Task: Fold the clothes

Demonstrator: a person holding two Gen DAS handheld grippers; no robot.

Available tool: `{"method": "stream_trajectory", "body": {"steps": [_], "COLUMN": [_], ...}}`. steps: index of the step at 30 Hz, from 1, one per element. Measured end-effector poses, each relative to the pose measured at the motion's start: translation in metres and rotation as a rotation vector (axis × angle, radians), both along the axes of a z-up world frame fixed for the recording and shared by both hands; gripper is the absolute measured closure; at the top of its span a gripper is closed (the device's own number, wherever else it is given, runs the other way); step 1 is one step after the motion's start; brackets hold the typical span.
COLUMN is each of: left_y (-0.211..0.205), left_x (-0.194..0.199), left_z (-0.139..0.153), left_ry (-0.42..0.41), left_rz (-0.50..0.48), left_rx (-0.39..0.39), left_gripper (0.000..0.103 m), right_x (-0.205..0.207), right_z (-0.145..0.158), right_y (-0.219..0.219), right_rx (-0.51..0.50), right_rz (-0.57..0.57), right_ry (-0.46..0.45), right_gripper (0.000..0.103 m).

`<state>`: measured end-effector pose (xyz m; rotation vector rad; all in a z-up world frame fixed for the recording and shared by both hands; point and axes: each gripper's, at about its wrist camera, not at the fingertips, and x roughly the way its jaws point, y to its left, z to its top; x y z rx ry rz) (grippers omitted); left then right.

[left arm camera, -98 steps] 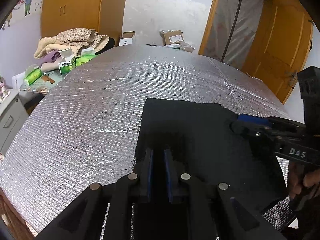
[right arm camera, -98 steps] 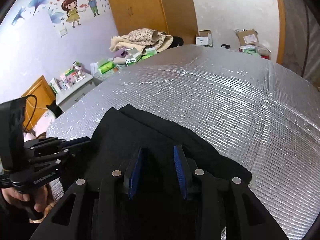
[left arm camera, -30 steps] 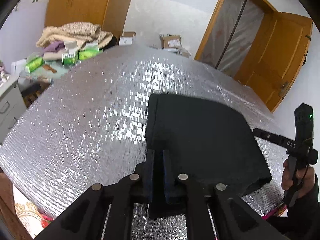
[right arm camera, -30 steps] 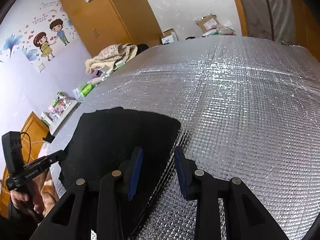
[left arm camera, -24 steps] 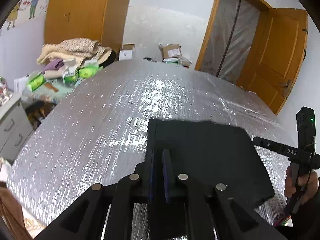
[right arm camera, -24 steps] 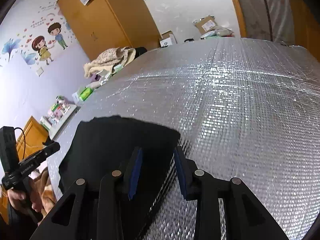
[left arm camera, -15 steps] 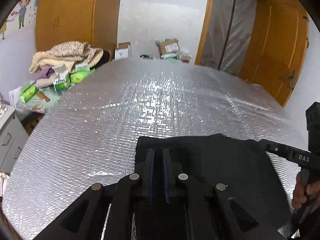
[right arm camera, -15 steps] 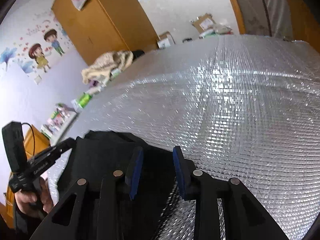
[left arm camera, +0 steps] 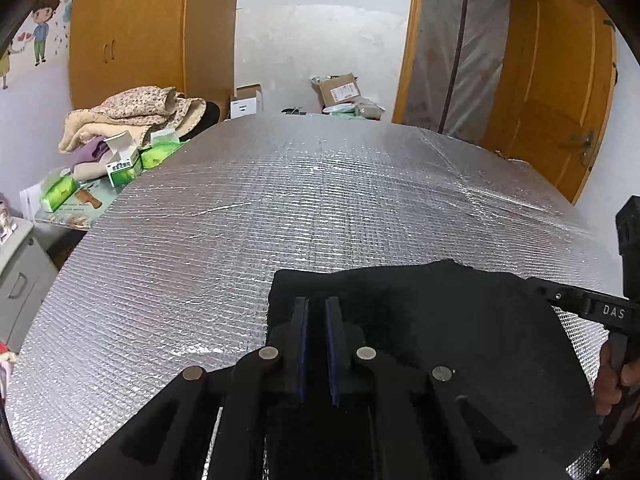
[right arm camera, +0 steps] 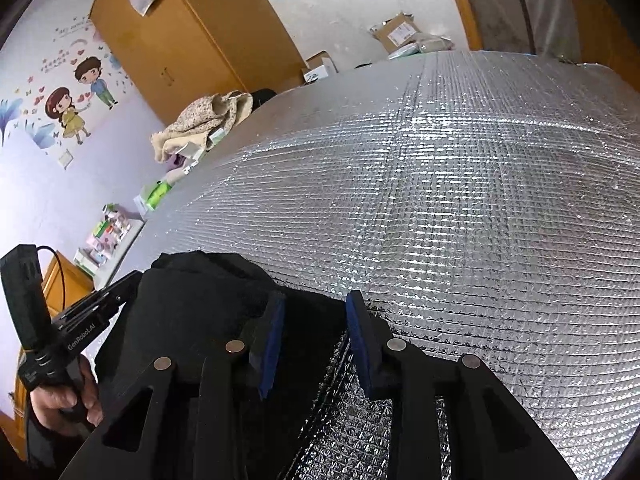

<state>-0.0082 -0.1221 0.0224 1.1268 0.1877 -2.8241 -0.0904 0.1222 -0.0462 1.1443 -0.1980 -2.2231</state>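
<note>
Black cloth, the garment (left arm camera: 440, 332), lies at the near edge of the foil-covered surface (left arm camera: 280, 208), already reduced to a compact rectangle with straight far and left edges; the fold looks well advanced. What is left, at a guess: one more fold or a final squaring-up.

Left claw (left arm camera: 316, 340): jaws nearly shut over the garment's near-left part. Dark pads on dark cloth, so I cannot tell whether fabric is pinched between them.

Right claw (right arm camera: 314, 336): jaws standing apart, pads clear of the cloth; the garment's right edge lies below the gap, with bare foil showing beside it.

Surroundings: a heap of beige blankets (left arm camera: 132, 116) and green boxes (left arm camera: 124, 168) off the far-left corner, cardboard boxes (left arm camera: 340, 90) against the back wall, a wooden wardrobe (left arm camera: 152, 32), a door (left arm camera: 560, 92) to the right. All well apart from the garment.

Nothing lies on the foil around the garment; only the other handheld rig crowds each view's edge.
</note>
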Motion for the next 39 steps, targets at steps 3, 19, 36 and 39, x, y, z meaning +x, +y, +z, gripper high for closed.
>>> {"method": "stream_trajectory", "body": {"steps": [3, 19, 36, 39], "left_y": [0.000, 0.002, -0.013, -0.012], "left_x": [0.001, -0.012, -0.019, -0.019], "left_z": [0.010, -0.004, -0.011, -0.012], "left_ry": [0.004, -0.039, -0.037, -0.039], "left_rz": [0.009, 0.037, 0.041, 0.041], "left_rx": [0.004, -0.078, -0.009, -0.013], "left_gripper": [0.095, 0.094, 0.089, 0.089], "right_x": [0.007, 0.021, 0.004, 0.001], "right_z": [0.010, 0.034, 0.009, 0.006], "right_y": [0.002, -0.073, -0.087, -0.086], "right_rx": [-0.001, 0.020, 0.116, 0.099], "right_rz": [0.004, 0.185, 0.249, 0.253], "right_ry": [0.038, 0.147, 0.127, 0.122], "right_gripper": [0.071, 0.072, 0.073, 0.072]}}
